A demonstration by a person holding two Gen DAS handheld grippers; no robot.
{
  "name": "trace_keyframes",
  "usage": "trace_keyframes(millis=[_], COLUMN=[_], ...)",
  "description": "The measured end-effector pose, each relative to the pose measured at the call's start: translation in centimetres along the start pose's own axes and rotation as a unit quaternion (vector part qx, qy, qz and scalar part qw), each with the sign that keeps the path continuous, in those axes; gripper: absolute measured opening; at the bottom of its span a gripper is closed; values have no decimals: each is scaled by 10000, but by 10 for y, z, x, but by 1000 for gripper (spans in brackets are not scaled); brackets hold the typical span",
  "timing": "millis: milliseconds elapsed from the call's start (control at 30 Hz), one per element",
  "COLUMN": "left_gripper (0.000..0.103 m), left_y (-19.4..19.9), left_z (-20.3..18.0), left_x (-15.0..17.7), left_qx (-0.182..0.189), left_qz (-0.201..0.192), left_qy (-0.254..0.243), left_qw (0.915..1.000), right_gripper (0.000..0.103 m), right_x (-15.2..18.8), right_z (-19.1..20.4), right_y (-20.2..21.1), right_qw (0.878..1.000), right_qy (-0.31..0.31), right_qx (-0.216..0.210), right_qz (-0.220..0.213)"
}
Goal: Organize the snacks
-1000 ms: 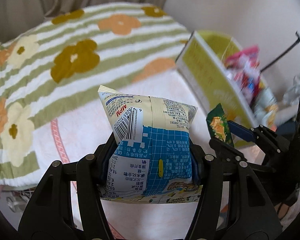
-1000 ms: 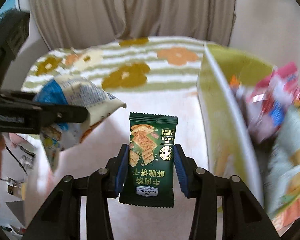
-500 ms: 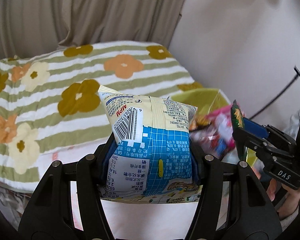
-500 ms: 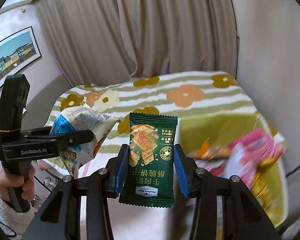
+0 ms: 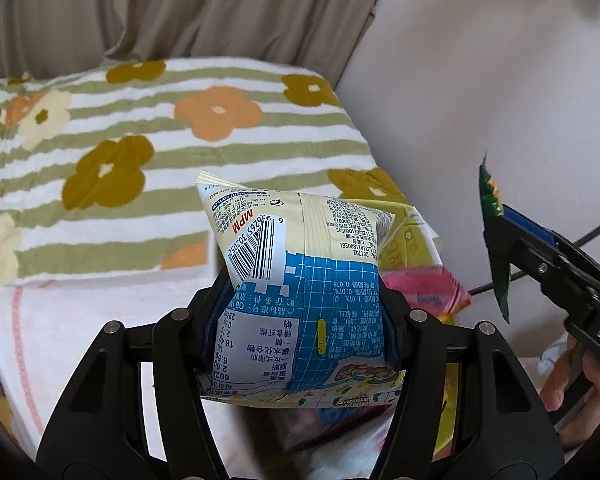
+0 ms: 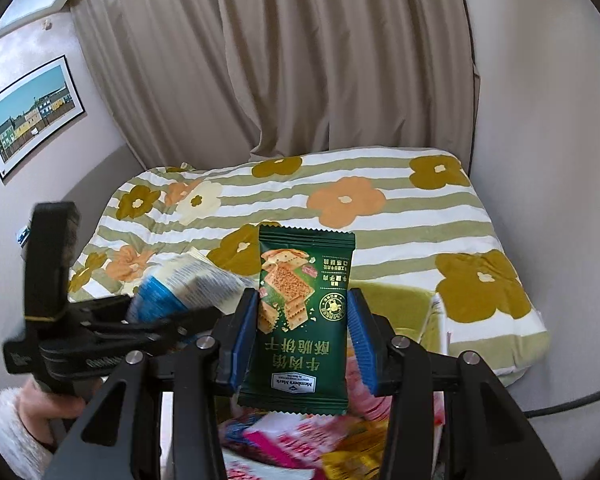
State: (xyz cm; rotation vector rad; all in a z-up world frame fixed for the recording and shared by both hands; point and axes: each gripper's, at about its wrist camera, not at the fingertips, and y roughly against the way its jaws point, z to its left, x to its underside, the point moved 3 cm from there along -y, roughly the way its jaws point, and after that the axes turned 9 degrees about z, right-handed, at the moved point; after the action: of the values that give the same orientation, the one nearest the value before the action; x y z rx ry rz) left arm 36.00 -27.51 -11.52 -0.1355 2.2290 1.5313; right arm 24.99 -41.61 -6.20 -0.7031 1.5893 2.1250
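Note:
My left gripper (image 5: 302, 300) is shut on a puffy blue-and-cream snack bag (image 5: 300, 272), held upright with its barcode side facing the camera. My right gripper (image 6: 304, 332) is shut on a flat dark green cracker packet (image 6: 304, 312), also upright. Both hang over a yellow-green box (image 6: 396, 304) holding several bright snack packets (image 6: 300, 440). In the left wrist view the right gripper (image 5: 516, 232) and its green packet (image 5: 494, 216) show edge-on at the right, above the box (image 5: 408, 236). The right wrist view has the left gripper (image 6: 172, 320) and the blue bag (image 6: 188, 284) at the left.
A striped, flowered bed cover (image 5: 140, 140) spreads behind the box, with a pale pink towel (image 5: 100, 320) on its near part. Beige curtains and a bare wall close the back and right. A framed picture (image 6: 28, 116) hangs at the left. A black cable (image 6: 572, 404) runs beside the box.
Both grippers rose and swung across with their packets still held. The box, first off to the right, now lies beneath and just ahead of them.

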Motion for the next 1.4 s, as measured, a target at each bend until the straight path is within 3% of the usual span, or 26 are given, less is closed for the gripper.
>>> trace_keyframes(millis=[133,200,233,367,500,700,767,833,900,1233,1400], left_gripper=[64,98,102,102,102,102,102,102,102,102,102], left_y=[-19,-23,-22,-17,-3,7,11,15,21,43,85], left_z=[-11,-11,-10,2,22,35,37,37,37,36,31], left_x=[-11,-11,-10,3,22,30,33,36,40,69,84], left_qx=[-188,-202,-223,-95,306,16,-27,-96,-220,-472,-576], left_qz=[198,296,293,384,224,133,97,63,11,-130,-508], left_qy=[-47,-81,-82,112,502,549,597,594,590,592,419], left_qw=[9996,9993,9993,9992,9980,9984,9982,9982,9980,9970,9962], right_gripper=[41,40,41,41,41,43,54,91,102,102,102], right_x=[-5,-7,-7,-8,-7,-8,-10,-10,-9,13,20], right_z=[-15,-19,-20,-26,-27,-25,-25,-26,-27,-22,4], right_y=[-5,-7,-9,-12,-21,-33,-35,-28,-21,-8,26], right_qw=[9999,9999,9997,9995,9990,9978,9974,9976,9981,9990,9996], right_qy=[-64,-105,-149,-207,-251,-378,-431,-525,-539,-410,-211], right_qx=[-79,-103,-130,-189,-223,-246,-265,-283,-216,-20,134], right_qz=[56,75,104,173,303,495,504,347,219,183,-116])
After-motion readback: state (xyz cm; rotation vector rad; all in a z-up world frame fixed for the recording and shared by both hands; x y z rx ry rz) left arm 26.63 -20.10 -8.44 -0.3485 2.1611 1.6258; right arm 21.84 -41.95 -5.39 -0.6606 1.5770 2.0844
